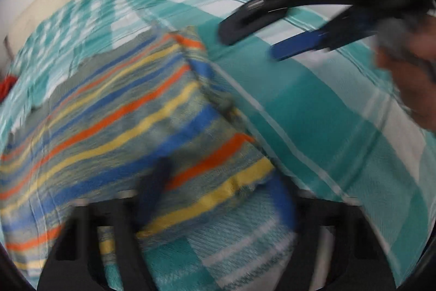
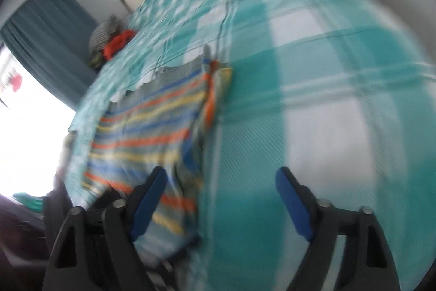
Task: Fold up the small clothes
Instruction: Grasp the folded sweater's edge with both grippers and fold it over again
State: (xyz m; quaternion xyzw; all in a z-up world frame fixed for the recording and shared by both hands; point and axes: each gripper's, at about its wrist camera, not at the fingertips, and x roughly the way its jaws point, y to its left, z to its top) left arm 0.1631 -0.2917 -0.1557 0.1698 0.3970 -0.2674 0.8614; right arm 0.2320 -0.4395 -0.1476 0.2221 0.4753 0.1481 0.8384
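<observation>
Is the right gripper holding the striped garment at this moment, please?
No: the right gripper stands wide open, gripping nothing, beside the striped garment.

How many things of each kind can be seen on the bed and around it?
Striped garment: 1
Checked bedspread: 1
Pile of clothes at the far edge: 1
Grippers: 2, the left gripper and the right gripper
Curtain: 1
Total: 6

Teal-checked bed w/ striped garment + clothes pile.
</observation>
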